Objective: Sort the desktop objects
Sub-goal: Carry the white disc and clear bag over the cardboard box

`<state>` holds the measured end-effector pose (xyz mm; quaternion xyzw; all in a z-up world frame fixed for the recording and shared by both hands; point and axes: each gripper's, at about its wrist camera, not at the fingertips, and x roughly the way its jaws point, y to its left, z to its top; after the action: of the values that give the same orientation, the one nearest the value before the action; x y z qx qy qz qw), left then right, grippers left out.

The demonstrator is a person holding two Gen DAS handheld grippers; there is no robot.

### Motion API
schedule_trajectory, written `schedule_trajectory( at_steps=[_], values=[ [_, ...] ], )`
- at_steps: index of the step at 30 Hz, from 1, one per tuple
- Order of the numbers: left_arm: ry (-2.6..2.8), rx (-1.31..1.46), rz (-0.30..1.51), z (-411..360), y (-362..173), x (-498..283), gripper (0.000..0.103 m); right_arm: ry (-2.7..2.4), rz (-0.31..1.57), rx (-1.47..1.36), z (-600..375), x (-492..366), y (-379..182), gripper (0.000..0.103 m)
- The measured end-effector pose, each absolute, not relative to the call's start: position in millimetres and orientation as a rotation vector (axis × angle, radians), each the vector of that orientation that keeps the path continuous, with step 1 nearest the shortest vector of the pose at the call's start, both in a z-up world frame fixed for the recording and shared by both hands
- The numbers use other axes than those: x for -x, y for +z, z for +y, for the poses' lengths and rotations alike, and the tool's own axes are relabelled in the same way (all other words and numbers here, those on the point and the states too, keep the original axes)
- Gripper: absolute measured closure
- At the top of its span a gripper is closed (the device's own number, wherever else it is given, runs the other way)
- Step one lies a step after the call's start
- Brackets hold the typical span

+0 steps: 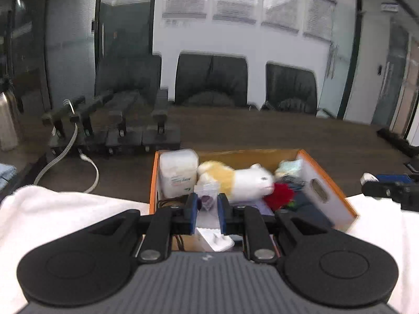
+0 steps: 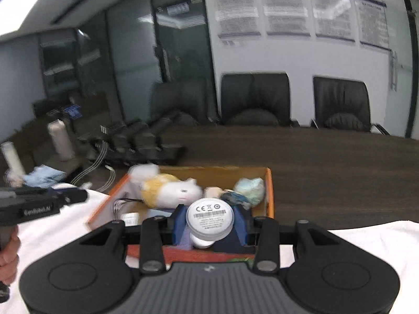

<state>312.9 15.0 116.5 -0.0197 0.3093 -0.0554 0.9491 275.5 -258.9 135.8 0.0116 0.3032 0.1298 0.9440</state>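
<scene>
Dark wood is stretching across the long desk (image 2: 327, 162), with black office chairs (image 2: 255, 99) standing along its far side against a white wall hung with framed notices (image 2: 288, 13). At the left end a row of black docking stands (image 1: 115, 130) is sitting with white cables (image 1: 65, 154) trailing off them. A white cloth (image 1: 52, 209) is covering the near edge of the desk, and an open orange-edged cardboard box (image 1: 327, 183) is resting on it, crowded with things. Inside, a white and yellow plush toy (image 1: 235, 180) is lying on its side, a clear tub of white pads (image 1: 178, 172) is standing in the far left corner, and something red and fuzzy (image 1: 280, 196) is lying just beside the toy's head.

Over the box, the right claw (image 2: 209, 221) is gripping a round white puck-shaped device (image 2: 209, 217) between its blue pads, label side facing the camera. The left claw (image 1: 207, 209) is hovering over the near part of the box, nearly closed on a small clear plastic bag (image 1: 208, 192) with something purple inside.
</scene>
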Motion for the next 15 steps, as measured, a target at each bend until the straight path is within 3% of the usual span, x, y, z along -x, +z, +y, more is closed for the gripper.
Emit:
schedule_trajectory(
  at_steps=[7, 14, 15],
  values=[
    [-0.020, -0.003, 0.751, 24.0, 72.4, -385.3, 0.086, 0.219, 0.760, 0.001, -240.7, -359.9, 91.4, 0.065],
    [-0.047, -0.013, 0.783, 21.0, 57.2, -405.4, 0.080, 0.229, 0.878, -0.055, -233.7, -401.0, 58.0, 0.064],
    [-0.049, -0.011, 0.782, 20.5, 58.0, -406.3, 0.078, 0.239, 0.888, -0.078, -233.8, -402.9, 56.1, 0.059]
  ],
)
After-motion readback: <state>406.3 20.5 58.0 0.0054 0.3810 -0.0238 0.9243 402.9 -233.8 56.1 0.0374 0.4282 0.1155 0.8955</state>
